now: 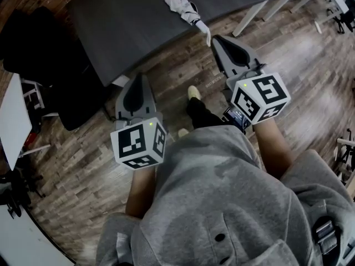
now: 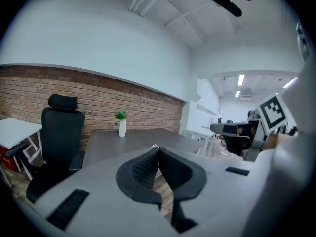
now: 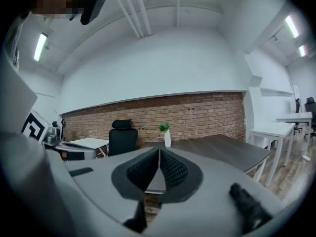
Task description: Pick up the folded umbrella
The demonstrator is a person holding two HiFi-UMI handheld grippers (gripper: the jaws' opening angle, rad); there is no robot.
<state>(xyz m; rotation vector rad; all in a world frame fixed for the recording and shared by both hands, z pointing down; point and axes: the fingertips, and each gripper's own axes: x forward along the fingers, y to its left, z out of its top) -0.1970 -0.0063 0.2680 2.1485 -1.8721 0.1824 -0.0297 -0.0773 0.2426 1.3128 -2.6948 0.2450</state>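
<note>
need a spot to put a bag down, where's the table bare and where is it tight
The dark table is bare across its middle and left, between the umbrella at its near right edge and the vase at the far side. Tightest is off its left end, by the black chair and white desk.

- A folded umbrella (image 1: 184, 10) lies flat on a dark grey table (image 1: 122, 21), close to the near edge, in the head view.
- Its pale grey fabric (image 1: 176, 1) is loosely bunched rather than neatly rolled, with creases showing and a dark band just below the bundle.
- The umbrella rests at a slant, fabric end farther in on the tabletop.
- Its light-coloured handle (image 1: 205, 31) reaches the table's edge and pokes out over the wooden floor (image 1: 166, 65).
</note>
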